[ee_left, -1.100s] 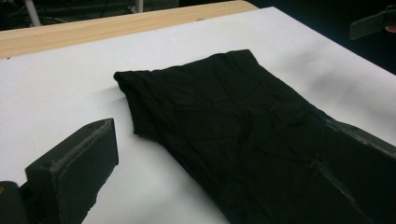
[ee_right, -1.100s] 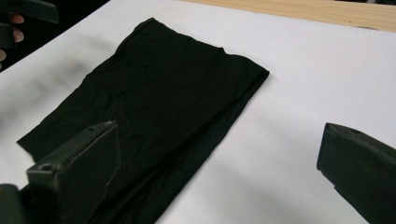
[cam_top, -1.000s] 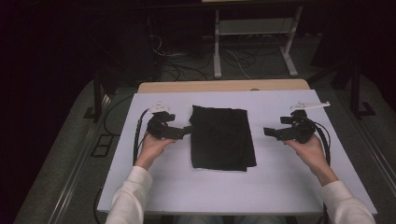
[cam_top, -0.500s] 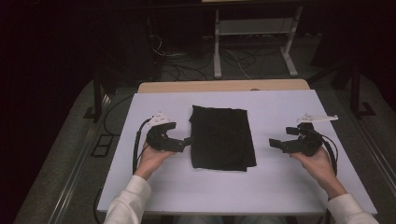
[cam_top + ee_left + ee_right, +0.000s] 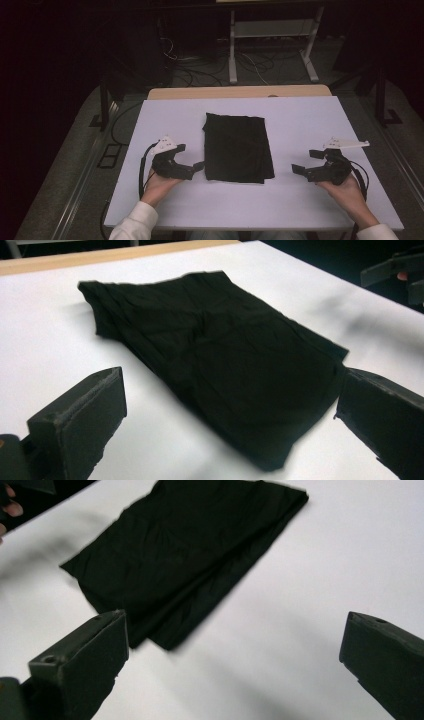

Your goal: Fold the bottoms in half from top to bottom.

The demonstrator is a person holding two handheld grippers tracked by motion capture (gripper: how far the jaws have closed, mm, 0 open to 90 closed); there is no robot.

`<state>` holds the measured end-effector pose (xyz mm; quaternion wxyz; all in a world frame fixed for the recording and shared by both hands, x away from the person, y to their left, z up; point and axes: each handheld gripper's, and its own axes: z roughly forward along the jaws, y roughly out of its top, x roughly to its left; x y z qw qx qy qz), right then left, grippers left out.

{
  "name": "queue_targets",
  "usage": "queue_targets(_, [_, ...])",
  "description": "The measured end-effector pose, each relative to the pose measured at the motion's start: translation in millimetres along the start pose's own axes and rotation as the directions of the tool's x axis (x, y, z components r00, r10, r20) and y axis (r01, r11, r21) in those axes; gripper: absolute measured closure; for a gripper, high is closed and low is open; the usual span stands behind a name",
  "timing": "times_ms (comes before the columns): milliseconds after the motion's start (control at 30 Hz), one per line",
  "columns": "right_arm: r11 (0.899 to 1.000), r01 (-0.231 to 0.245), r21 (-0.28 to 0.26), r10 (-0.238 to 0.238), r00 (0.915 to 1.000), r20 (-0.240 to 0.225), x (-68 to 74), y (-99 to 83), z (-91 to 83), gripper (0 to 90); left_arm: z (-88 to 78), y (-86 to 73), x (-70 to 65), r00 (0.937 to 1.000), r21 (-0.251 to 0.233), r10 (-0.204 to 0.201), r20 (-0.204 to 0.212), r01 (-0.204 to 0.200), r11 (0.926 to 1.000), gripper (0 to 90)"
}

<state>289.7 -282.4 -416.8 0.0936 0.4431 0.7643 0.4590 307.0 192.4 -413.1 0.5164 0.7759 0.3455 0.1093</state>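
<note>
Jaws of the left gripper [image 5: 199, 166] spread wide, nothing between them but bare white surface, tips just short of the near left corner of a folded black cloth [image 5: 237, 148]. Seen along those jaws in the left gripper view [image 5: 230, 432]: the cloth's [image 5: 215, 360] near corner lying between the two black blocks, flat on the sheet, not pinched. Jaws of the right gripper [image 5: 299, 170] likewise held apart, pointing inward toward the cloth's right edge but well clear of it, with open worktop in the gap. From the right gripper view [image 5: 235, 667]: cloth [image 5: 185, 550] ahead and to the left, its layered edge showing a fold, its near corner close beside the left-hand block, untouched.

Beyond the jaws: cloth folded into a rough rectangle, flat and a little creased, at the middle of the white worktop [image 5: 295, 115], long side running away from the person. Left hand [image 5: 159, 184] and right hand [image 5: 347, 192] around the gripper bodies, white sleeves entering from the bottom edge. Strip of bare wood along the worktop's far edge; dark floor, cables and a pale metal stand [image 5: 272, 42] behind.
</note>
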Motion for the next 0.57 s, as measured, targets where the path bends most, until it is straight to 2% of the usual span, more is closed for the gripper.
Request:
queue_targets(367, [1.0, 0.024, -0.017, -0.024, 0.9996, 0.015, 3.5, -24.1, -12.3, 0.0, -17.6, -18.8, -7.1, 1.0, -0.017, -0.004, 0.003, 0.004, 0.9999, 0.0])
queue_targets(500, [1.0, 0.015, -0.021, -0.014, 0.9997, 0.02, 1.1, -28.5, -13.1, 0.0, -16.8, -22.7, -5.2, 1.0, -0.001, -0.007, 0.001, 0.007, 1.0, 0.0])
queue_targets(567, [0.999, 0.03, -0.017, -0.03, 0.9991, 0.029, 0.8, -29.2, -13.2, 0.0, -15.0, -24.3, -4.9, 1.0, 0.014, 0.0, 0.004, 0.0, 0.9999, 0.0])
